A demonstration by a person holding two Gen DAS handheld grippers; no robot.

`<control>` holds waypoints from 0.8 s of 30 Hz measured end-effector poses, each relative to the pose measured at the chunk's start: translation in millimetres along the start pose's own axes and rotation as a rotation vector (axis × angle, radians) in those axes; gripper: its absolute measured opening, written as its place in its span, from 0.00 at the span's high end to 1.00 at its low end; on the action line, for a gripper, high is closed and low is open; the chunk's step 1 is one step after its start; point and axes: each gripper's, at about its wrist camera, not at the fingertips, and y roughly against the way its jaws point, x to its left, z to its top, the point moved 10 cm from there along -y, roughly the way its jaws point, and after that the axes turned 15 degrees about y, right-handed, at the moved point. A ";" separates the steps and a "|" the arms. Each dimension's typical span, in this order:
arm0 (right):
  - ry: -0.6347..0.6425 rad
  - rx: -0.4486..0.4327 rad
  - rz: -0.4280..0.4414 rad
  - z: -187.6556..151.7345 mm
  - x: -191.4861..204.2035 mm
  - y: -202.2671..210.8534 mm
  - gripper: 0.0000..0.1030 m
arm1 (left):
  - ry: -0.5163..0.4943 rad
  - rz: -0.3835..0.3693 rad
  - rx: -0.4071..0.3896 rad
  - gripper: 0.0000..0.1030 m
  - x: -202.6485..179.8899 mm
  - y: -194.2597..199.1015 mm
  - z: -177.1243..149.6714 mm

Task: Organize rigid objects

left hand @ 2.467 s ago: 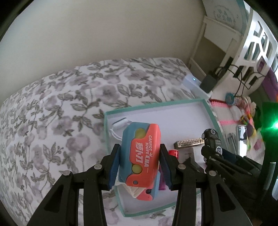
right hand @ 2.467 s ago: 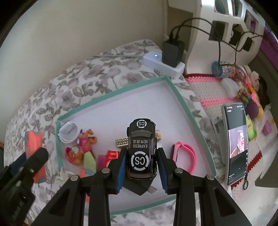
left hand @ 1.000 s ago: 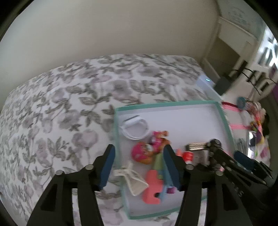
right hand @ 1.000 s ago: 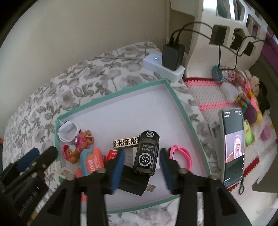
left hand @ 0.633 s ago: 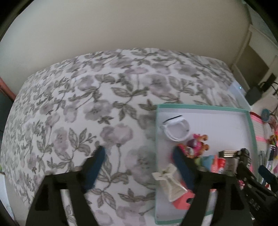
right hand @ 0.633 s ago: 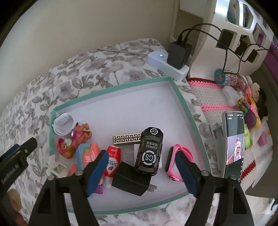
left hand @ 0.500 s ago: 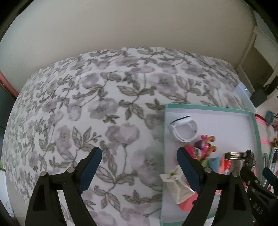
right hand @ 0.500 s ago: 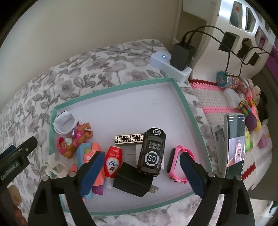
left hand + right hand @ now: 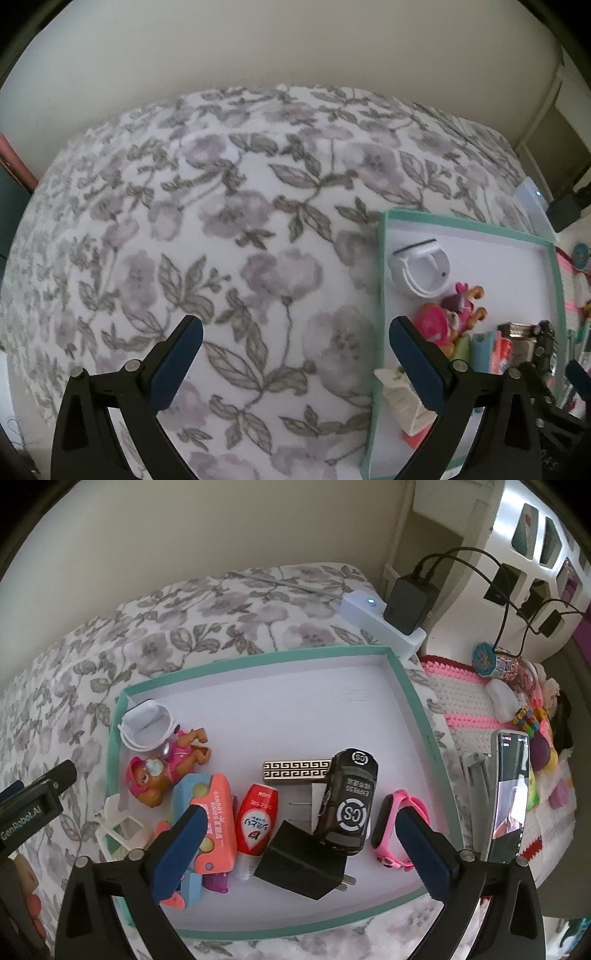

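Both drops look done: the tray (image 9: 413,698) on the floral bedspread (image 9: 221,221) now holds the black toy car (image 9: 347,801) and the orange knife case (image 9: 218,823). The left gripper (image 9: 295,354) and right gripper (image 9: 299,842) have just been opening and stand spread, nothing between them. Left view is blurred; items under the case are hidden.

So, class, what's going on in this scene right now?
A person is sorting small items into a shallow teal-rimmed white tray on a floral bedspread. The right gripper hangs open above the black toy car, which rests in the tray against a black charger plug. The left gripper is open and empty over the bedspread beside the tray. Both jaws have just been opening.
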 end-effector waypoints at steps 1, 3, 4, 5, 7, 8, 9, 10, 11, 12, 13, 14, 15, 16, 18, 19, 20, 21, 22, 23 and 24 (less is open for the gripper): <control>0.004 0.000 0.001 0.0 1.7 0.0 0.00 | 0.001 0.001 0.002 0.02 0.9 0.3 -1.4; 0.012 -0.001 0.010 0.1 6.6 0.5 0.00 | 0.001 -0.001 0.000 0.02 1.9 2.3 -2.7; 0.016 -0.001 0.015 -0.4 9.6 0.9 0.00 | 0.002 -0.002 -0.003 0.02 2.5 3.3 -2.7; 0.020 -0.001 0.016 -0.9 11.3 1.2 0.00 | 0.007 -0.006 -0.009 0.02 3.8 5.3 -2.7; 0.025 -0.002 0.014 -1.9 14.0 2.9 0.00 | 0.016 -0.016 -0.013 0.02 6.3 8.5 -3.1; 0.025 -0.002 0.012 -2.6 14.9 3.8 0.00 | 0.019 -0.019 -0.016 0.02 7.6 10.5 -3.6; 0.024 -0.004 0.013 -3.3 16.0 5.4 0.00 | 0.018 -0.012 -0.030 0.02 10.1 13.6 -3.6; 0.021 -0.008 0.014 -4.2 17.0 7.3 0.00 | 0.014 0.000 -0.047 0.02 13.1 16.4 -2.6; 0.017 -0.012 0.017 -5.0 18.1 9.2 0.00 | 0.007 0.017 -0.068 0.02 16.4 20.0 -1.6; 0.014 -0.016 0.020 -5.8 19.6 10.8 0.00 | 0.001 0.028 -0.081 0.02 18.7 22.6 -0.9; 0.012 -0.022 0.025 -6.9 21.5 12.8 0.00 | -0.004 0.030 -0.088 0.02 20.6 25.2 -1.0; 0.014 -0.025 0.028 -8.0 23.1 14.1 0.00 | -0.001 0.026 -0.091 0.02 22.9 27.7 -1.6; 0.016 -0.027 0.029 -9.5 24.6 15.0 0.00 | 0.003 0.022 -0.091 0.02 25.2 29.3 -2.1; 0.019 -0.027 0.028 -11.8 26.3 16.0 0.00 | 0.010 0.023 -0.090 0.02 28.6 31.3 -3.3; 0.026 -0.025 0.027 -16.3 29.2 17.7 0.00 | 0.022 0.038 -0.098 0.02 37.7 36.6 -5.3; 0.030 -0.025 0.028 -19.0 30.8 19.0 0.00 | 0.026 0.046 -0.105 0.02 41.2 38.9 -6.0; 0.032 -0.026 0.029 -21.5 31.9 20.2 0.00 | 0.030 0.055 -0.112 0.02 45.4 41.5 -6.9; 0.033 -0.027 0.029 -22.9 32.4 21.1 0.00 | 0.033 0.060 -0.117 0.02 49.3 44.2 -8.0; 0.033 -0.029 0.030 -25.3 33.3 22.8 0.00 | 0.037 0.060 -0.121 0.02 52.9 46.8 -9.6; 0.033 -0.031 0.032 -27.4 33.7 24.3 0.00 | 0.039 0.058 -0.122 0.02 55.4 48.8 -11.1; 0.031 -0.032 0.033 -29.2 34.5 25.6 0.00 | 0.040 0.058 -0.124 0.02 58.8 51.5 -13.2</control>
